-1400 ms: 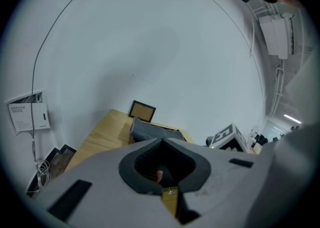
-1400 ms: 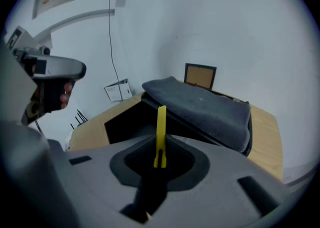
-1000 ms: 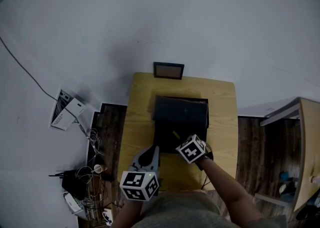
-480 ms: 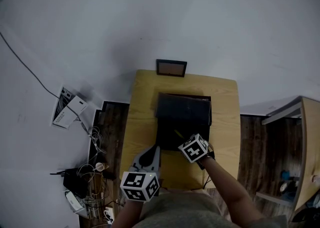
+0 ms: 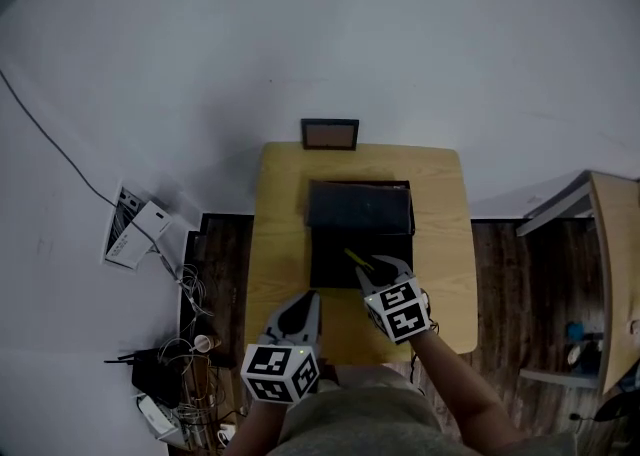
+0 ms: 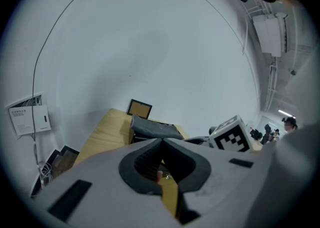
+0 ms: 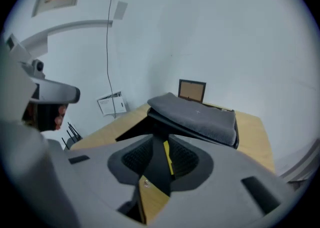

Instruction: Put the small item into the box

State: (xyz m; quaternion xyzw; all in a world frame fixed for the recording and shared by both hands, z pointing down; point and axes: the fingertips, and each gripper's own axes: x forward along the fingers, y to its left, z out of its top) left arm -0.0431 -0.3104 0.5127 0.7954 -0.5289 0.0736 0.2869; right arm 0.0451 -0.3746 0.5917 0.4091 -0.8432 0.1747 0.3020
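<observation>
The right gripper (image 5: 373,269) is pinching the near end of a thin yellow stick (image 5: 355,257) over the near part of the open black box (image 5: 360,206) on the wooden table (image 5: 440,244). The stick's long axis is pointing away from the jaws, toward the box's far left. The left gripper (image 5: 312,296) is hovering with its jaws pressed together on nothing, and the right gripper is sitting nearer the person than half a second ago.

Left gripper (image 6: 162,140) is pointing out across a wooden table (image 6: 102,134), jaws pressing together tip to tip. Straight ahead a dark box (image 6: 133,136) is sitting with a grey padded lid (image 6: 155,128) lying across its top. A small picture frame (image 6: 139,108) is standing against the white wall (image 6: 150,47) behind it. A marker cube (image 6: 231,135) is poking in at right.
</observation>
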